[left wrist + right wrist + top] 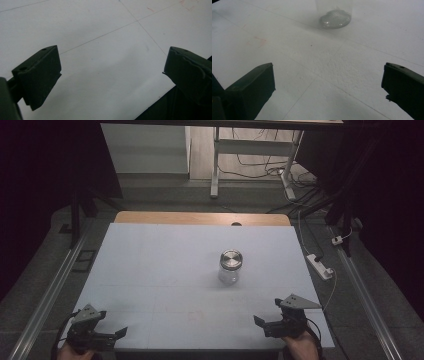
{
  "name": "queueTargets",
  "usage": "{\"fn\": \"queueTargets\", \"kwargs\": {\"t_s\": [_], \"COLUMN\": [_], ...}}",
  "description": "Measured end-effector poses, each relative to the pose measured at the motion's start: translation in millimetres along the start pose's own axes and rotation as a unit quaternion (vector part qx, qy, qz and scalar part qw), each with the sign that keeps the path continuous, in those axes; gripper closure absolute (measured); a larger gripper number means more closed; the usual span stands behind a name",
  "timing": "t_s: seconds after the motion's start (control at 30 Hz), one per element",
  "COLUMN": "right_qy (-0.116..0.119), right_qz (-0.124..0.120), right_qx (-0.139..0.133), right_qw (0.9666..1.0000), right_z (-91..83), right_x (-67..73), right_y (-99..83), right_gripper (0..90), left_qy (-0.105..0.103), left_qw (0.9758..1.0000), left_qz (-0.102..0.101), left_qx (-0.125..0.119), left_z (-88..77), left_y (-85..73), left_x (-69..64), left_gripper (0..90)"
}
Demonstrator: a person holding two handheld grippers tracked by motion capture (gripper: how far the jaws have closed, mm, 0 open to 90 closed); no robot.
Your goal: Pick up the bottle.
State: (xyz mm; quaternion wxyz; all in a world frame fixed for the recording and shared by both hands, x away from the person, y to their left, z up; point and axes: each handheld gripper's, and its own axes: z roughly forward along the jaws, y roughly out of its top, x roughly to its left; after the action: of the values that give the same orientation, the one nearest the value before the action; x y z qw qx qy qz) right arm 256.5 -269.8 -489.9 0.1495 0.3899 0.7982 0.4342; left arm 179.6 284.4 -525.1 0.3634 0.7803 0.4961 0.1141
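1. The left tool [111,334], a black two-jaw gripper held in a hand, sits at the near left corner of the counter. Its jaws stand wide apart with nothing between them, and in the left gripper view they frame bare white surface.
2. The right tool [262,324], a matching black gripper with a grey three-cornered plate on top, rests at the near right corner. It is likewise spread wide and empty, its jaws pointing inward along the near edge.
3. The clear glass jar with a round silver metal lid [230,266] stands upright near the middle of the white counter [150,270], slightly toward the right side and well apart from both tools. In the right gripper view its base [335,20] shows ahead of the open jaws.
4. Judging from this, the work is at its very start: the lid sits on the jar, neither tool touches it, and the reach, the grasp and whatever handling follows are all left to do.
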Motion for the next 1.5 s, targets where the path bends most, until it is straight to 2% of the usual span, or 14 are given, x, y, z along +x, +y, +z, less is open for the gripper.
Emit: {"fn": "queueTargets", "kwargs": {"t_s": [0.2,0.6,1.1,1.33,1.43,1.5], "right_qy": [0.003,0.021,0.030,0.044,0.038,0.038], "right_qz": [-0.010,-0.041,-0.068,-0.067,-0.066,-0.052], "right_qx": [-0.001,-0.015,-0.013,-0.010,-0.006,0.004], "right_qw": [0.9999,0.9988,0.9971,0.9968,0.9971,0.9979], "right_z": [4.1,16.8,47.0,66.8,74.6,80.0], "right_x": [1.3,8.4,6.8,3.0,0.7,-1.4], "right_y": [3.1,23.2,48.9,57.4,61.4,65.2], "right_gripper": [0.0,0.0,0.0,0.0,0.0,0.0], "left_qy": [-0.003,-0.005,-0.008,-0.008,-0.009,-0.009], "left_qw": [1.0000,1.0000,0.9999,0.9999,0.9999,0.9999], "left_qz": [-0.002,-0.007,-0.008,-0.009,-0.009,-0.009], "left_qx": [0.000,-0.004,-0.003,-0.004,-0.004,-0.004], "left_z": [0.0,-0.6,-0.6,-0.7,-0.7,-0.5], "left_y": [-0.1,-0.5,-0.6,-0.7,-0.7,-0.7], "left_x": [0.6,1.4,2.1,2.4,2.4,2.6], "left_gripper": [1.7,1.5,1.3,1.2,1.2,1.2]}}
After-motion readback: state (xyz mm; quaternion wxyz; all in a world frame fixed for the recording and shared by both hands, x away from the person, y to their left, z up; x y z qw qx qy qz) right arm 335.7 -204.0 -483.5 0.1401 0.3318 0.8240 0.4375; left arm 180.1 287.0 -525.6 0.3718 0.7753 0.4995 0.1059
